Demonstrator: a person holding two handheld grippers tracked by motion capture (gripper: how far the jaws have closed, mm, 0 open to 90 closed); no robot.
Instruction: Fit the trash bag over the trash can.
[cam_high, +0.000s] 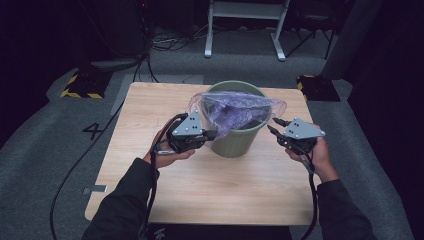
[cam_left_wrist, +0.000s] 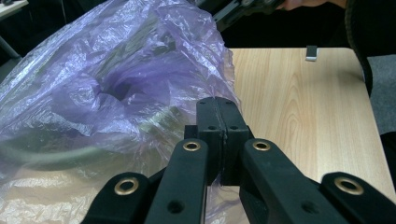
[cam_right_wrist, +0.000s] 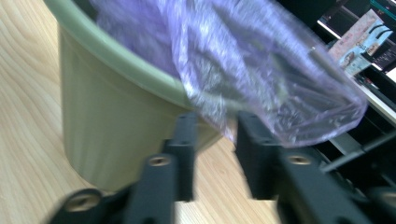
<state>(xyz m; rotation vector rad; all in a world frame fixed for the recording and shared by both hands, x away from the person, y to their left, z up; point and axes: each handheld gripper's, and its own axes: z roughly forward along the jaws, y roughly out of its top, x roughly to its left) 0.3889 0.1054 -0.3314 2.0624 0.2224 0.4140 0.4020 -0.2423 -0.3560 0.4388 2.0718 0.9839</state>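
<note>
A pale green bin (cam_high: 235, 142) stands on the wooden table (cam_high: 150, 115), with a thin purple bag (cam_high: 235, 107) bunched in its mouth and spilling over the rim. My left gripper (cam_high: 212, 134) is at the bin's left side, shut on the bag's film (cam_left_wrist: 116, 84); in the left gripper view the jaws (cam_left_wrist: 219, 135) meet with plastic pinched between them. My right gripper (cam_high: 272, 125) sits at the bin's right rim. In the right gripper view its jaws (cam_right_wrist: 215, 154) stand apart below the rim (cam_right_wrist: 107, 121), and a flap of the bag (cam_right_wrist: 261, 70) hangs just above the gap, unpressed.
Beyond the table are a white metal frame (cam_high: 245, 30), floor cables and two yellow-and-black striped blocks (cam_high: 82, 85) (cam_high: 317, 85). A small grey tag (cam_high: 95, 189) lies by the table's near left corner. Bare tabletop stretches in front of the bin.
</note>
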